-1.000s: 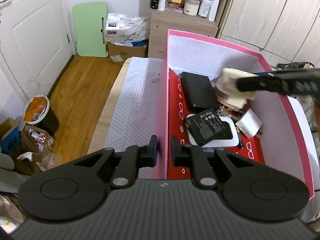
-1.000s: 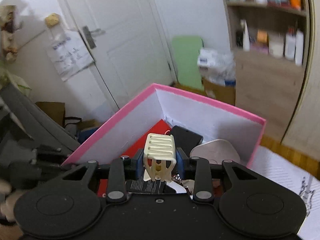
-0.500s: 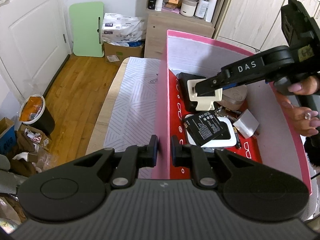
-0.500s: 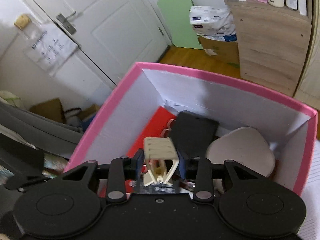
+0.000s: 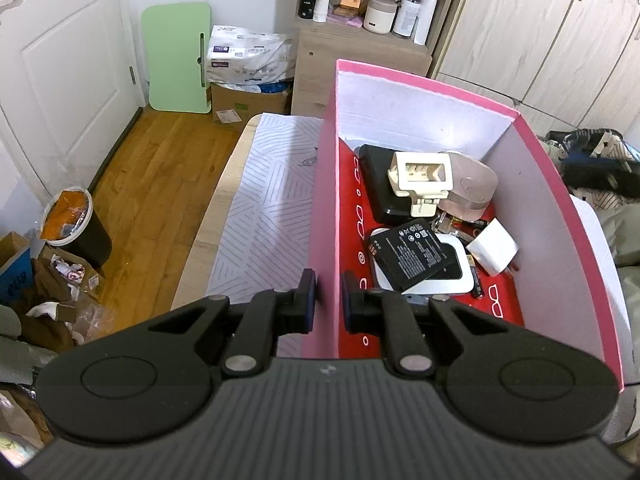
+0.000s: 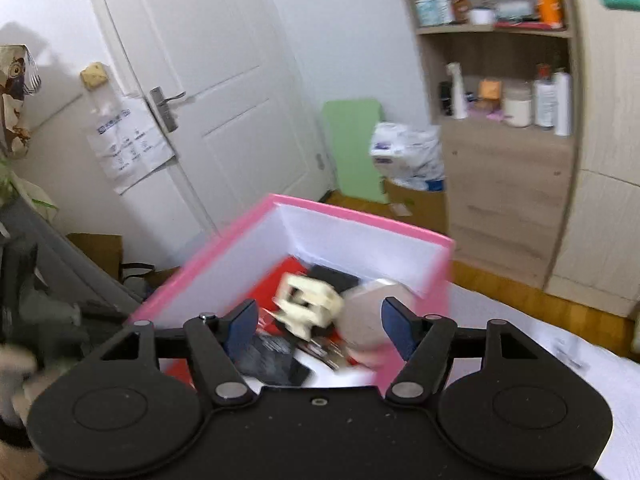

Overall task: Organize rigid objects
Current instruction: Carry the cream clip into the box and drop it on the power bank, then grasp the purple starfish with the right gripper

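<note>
your left gripper [image 5: 328, 300] is clamped on the near-left wall of the pink box [image 5: 320, 216], one finger on each side. your right gripper [image 6: 320, 326] is spread wide, holding nothing, above the box. the cream plastic clip [image 5: 422, 180] lies inside toward 12 o'clock, on the black case [image 5: 376, 184] and against the round grey object [image 5: 474, 186]. the battery [image 5: 408, 252] sits at 6 o'clock from the clip.
</note>
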